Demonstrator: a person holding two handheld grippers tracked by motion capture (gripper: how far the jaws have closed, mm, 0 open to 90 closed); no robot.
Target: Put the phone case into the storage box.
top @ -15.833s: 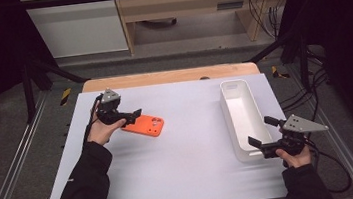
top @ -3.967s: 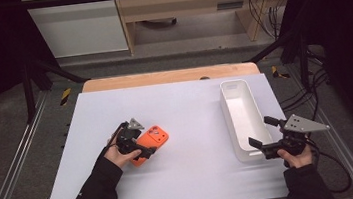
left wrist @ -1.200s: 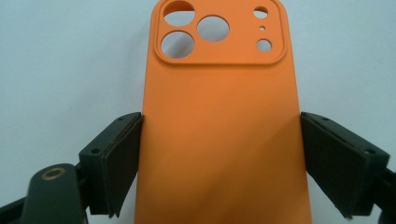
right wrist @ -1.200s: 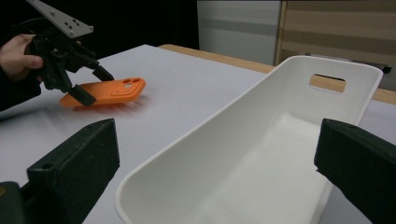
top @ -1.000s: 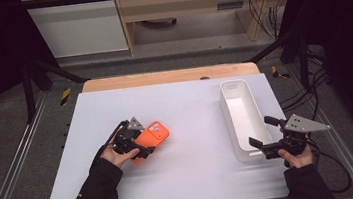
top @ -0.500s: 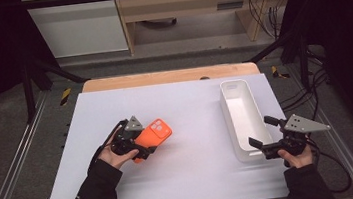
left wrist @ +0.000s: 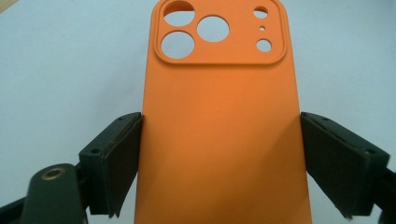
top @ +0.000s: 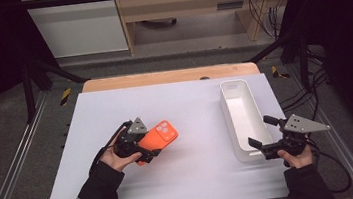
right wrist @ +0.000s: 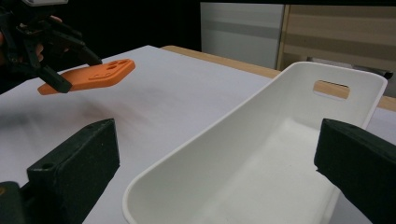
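Two grippers are at work over the white tabletop. The left gripper, held in the person's left hand, has its jaws set wide and pressed against the two long edges of an orange phone case. In the left gripper view the case runs straight out between the black pads, its back face towards the camera and the camera cut-outs at the far end. From the right gripper view the case hangs clear of the tabletop, lying nearly flat, with the cut-out end pointing away from the left gripper.

The right gripper, in the person's right hand, sits at the near end of a long white plastic tray on the right side of the tabletop. Its jaws stand wide apart and grip nothing; in the right gripper view the rounded near end of the tray lies between them without touching either pad. The case is well apart from the tray, on the left half of the tabletop.
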